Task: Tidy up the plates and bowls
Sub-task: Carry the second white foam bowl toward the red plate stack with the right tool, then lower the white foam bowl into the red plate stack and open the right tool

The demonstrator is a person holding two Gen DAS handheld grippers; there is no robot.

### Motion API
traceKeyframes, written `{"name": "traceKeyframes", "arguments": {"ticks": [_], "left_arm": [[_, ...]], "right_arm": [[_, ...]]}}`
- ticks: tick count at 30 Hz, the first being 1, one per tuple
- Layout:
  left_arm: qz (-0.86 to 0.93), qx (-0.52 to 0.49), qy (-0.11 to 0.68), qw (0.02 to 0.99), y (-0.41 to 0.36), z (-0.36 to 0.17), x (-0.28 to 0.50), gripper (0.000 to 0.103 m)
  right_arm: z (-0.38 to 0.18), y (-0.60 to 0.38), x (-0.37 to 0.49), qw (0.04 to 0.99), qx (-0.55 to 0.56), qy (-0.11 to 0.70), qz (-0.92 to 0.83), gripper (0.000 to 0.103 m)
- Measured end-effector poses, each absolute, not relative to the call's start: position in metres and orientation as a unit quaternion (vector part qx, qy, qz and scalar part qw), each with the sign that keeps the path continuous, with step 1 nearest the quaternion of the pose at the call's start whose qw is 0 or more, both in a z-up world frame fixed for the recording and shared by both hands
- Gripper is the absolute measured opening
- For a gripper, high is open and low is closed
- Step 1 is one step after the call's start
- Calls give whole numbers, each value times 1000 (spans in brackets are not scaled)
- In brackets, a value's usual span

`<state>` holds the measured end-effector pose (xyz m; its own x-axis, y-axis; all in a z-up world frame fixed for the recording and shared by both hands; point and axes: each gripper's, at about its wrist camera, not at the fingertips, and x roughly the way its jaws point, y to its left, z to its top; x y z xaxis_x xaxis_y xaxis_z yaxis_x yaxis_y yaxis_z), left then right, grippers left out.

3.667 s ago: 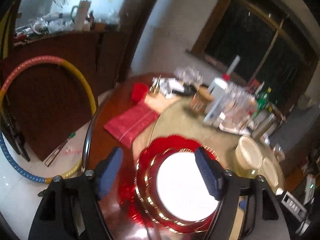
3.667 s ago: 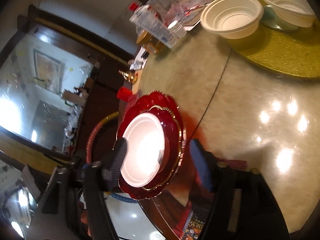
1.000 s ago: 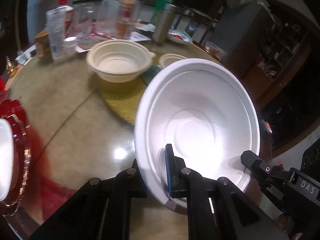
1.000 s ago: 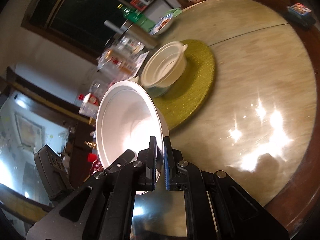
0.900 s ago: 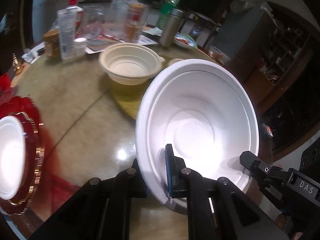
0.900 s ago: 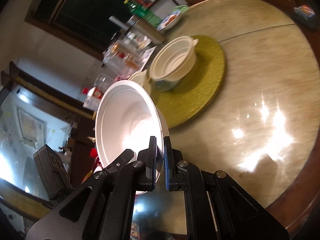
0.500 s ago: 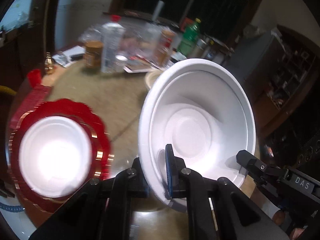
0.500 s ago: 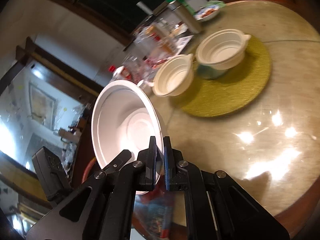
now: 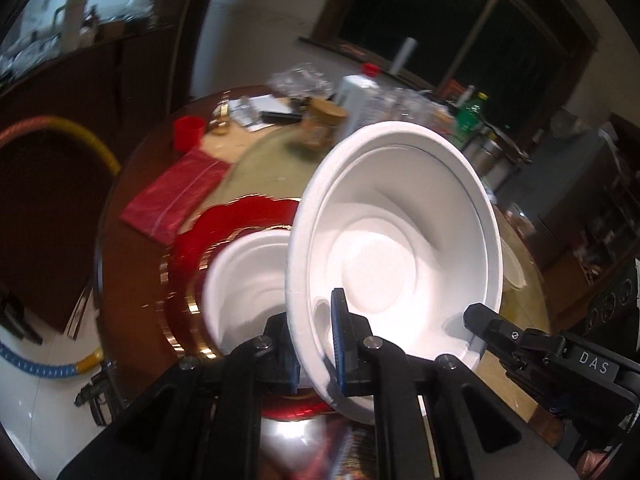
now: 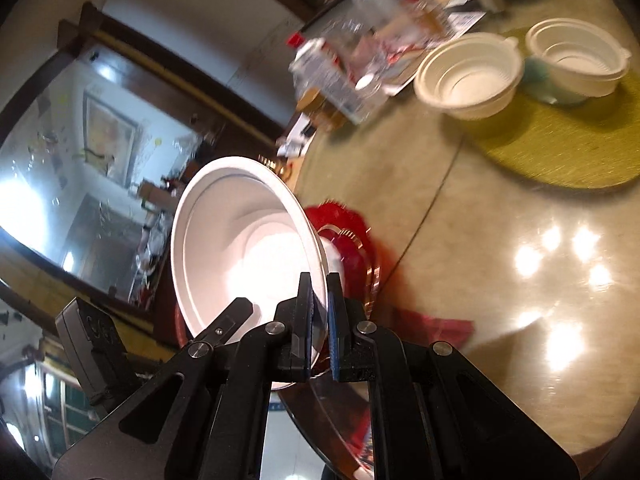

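Note:
Both grippers hold one large white bowl (image 9: pixel 400 240) by opposite sides of its rim, tilted in the air. My left gripper (image 9: pixel 316 344) is shut on its near rim. My right gripper (image 10: pixel 318 320) is shut on the other side of the same bowl (image 10: pixel 236 232). Below and left of it, a smaller white bowl (image 9: pixel 244 284) sits on a red gold-trimmed plate (image 9: pixel 196 240) at the table edge. That red plate (image 10: pixel 352 236) shows behind the bowl in the right wrist view.
Two cream bowls (image 10: pixel 468 76) (image 10: pixel 576 56) stand by a green round mat (image 10: pixel 568 144). Bottles, jars and glasses (image 9: pixel 356 104) crowd the far side of the table. A red cloth (image 9: pixel 176 196) and a red cup (image 9: pixel 188 132) lie beside the plate.
Both grippers have carried the large white bowl leftward across the table, from above the green mat to just over the red plate and small bowl. Grips unchanged.

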<state>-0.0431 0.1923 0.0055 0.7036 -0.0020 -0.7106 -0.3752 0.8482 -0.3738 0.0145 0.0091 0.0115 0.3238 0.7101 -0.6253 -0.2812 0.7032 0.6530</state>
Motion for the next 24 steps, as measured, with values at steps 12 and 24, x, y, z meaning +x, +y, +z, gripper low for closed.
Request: {"name": "traceKeyframes", "arguments": {"ticks": [12, 24], "left_arm": [[130, -293, 399, 859, 221, -20, -55, 11], [146, -302, 404, 851, 232, -26, -56, 12]], "right_arm": [[-13, 56, 28, 760, 194, 533, 318, 6], [-23, 63, 35, 751, 185, 552, 313, 7]]}}
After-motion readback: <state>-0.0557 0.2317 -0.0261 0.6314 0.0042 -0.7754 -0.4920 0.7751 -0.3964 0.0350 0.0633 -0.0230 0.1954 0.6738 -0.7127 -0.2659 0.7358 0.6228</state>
